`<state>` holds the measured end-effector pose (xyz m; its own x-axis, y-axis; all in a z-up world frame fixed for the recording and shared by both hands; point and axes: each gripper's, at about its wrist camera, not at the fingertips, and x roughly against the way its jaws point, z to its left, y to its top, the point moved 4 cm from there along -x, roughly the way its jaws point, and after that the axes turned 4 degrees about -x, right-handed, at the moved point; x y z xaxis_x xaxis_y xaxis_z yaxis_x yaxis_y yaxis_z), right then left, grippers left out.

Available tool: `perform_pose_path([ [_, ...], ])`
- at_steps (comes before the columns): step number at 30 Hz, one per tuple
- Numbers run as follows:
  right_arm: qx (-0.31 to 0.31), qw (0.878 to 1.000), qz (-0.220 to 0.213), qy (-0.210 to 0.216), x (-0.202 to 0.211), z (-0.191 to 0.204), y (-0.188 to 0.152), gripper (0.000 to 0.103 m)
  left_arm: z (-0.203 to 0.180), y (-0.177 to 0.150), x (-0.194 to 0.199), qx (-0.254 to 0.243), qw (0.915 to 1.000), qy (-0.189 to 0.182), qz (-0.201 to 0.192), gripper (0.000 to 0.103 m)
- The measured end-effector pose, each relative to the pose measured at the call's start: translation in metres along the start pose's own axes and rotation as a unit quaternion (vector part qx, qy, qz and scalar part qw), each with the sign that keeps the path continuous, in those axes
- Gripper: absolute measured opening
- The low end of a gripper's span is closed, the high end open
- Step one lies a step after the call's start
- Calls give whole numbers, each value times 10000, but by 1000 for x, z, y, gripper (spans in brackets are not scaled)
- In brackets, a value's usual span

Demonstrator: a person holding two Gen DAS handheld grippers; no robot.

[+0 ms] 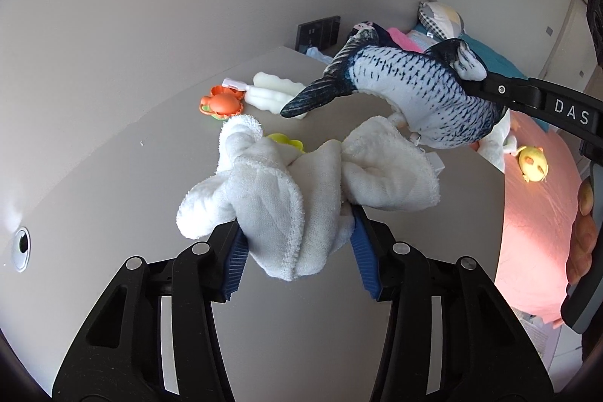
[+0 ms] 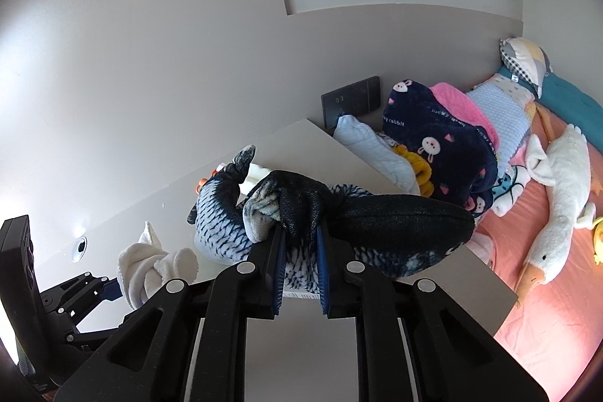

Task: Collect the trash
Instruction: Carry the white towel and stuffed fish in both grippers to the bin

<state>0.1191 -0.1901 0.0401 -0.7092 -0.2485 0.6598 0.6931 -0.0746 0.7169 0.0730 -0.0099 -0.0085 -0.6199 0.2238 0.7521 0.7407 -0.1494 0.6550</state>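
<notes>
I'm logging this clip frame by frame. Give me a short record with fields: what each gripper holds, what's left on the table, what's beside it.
left gripper: shut on white cloth, lifted off the table
right gripper: shut on plush fish, held above the table
table: orange toy, white foam piece, a yellow item partly hidden by the cloth
beside table: bed with pink sheet, plush goose, folded blankets
</notes>
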Motion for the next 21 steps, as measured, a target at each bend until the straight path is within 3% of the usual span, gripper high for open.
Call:
perform_pose_path([
  [21,-736,9951,-320,-570,95,-93,-47,16,-115,-4,5,-888,9944,-565,5,49],
])
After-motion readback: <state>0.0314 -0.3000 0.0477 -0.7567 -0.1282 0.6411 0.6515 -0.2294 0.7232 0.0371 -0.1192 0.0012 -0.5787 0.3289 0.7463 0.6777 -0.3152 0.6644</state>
